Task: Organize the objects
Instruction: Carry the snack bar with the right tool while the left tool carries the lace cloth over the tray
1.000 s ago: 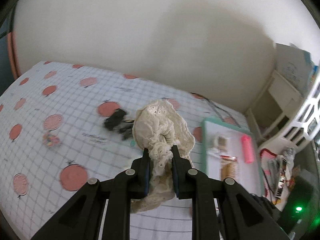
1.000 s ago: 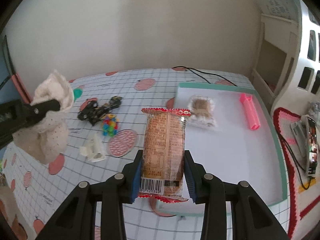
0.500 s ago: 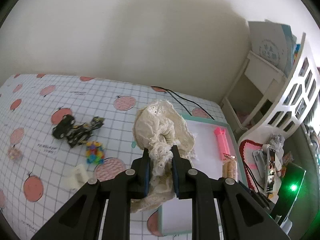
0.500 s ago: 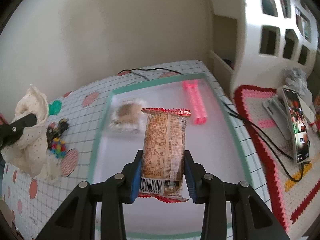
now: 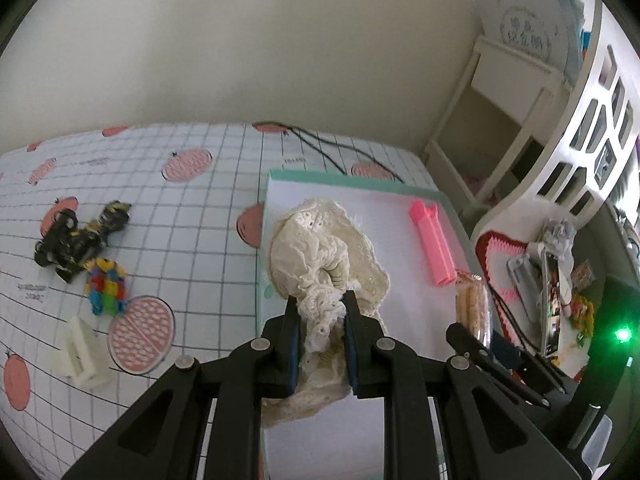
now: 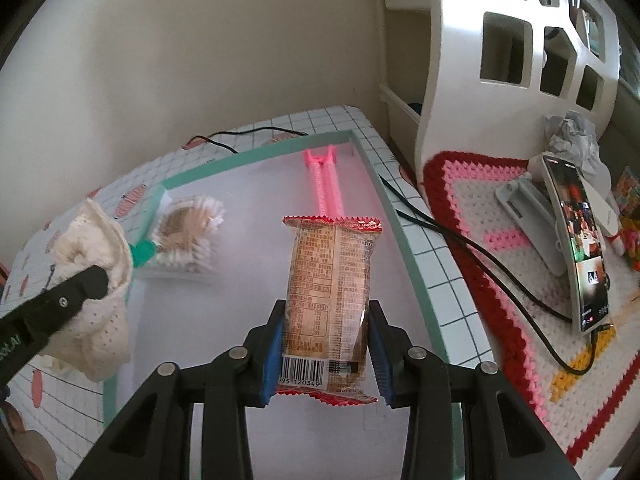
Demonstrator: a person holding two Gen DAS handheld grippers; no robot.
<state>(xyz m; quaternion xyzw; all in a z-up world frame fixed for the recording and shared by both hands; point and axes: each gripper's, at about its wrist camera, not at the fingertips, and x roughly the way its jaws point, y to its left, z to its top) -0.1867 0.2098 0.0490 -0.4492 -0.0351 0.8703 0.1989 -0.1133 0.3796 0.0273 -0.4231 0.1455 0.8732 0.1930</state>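
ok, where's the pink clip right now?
The pink clip lies flat in the far right part of the teal-rimmed tray, beyond the snack packet in the right gripper; the wrapped pastry sits to its left.

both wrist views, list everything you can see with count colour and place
tray: 1, white with teal rim, right part of the table
lace cloth: 1, cream, held over the tray's left edge
snack packet: 1, brown and red, held over the tray
wrapped cake: 1, brown in clear wrap, tray's far left corner
clip: 1, pink, tray's far right
toy car: 1, black and yellow, tablecloth left of the tray
bead toy: 1, multicoloured, beside the car
plastic block: 1, white, near the bead toy
phone: 1, lit, on a stand on the crochet mat
left gripper: 1, black, clamping the cloth
right gripper: 1, black, clamping the packet
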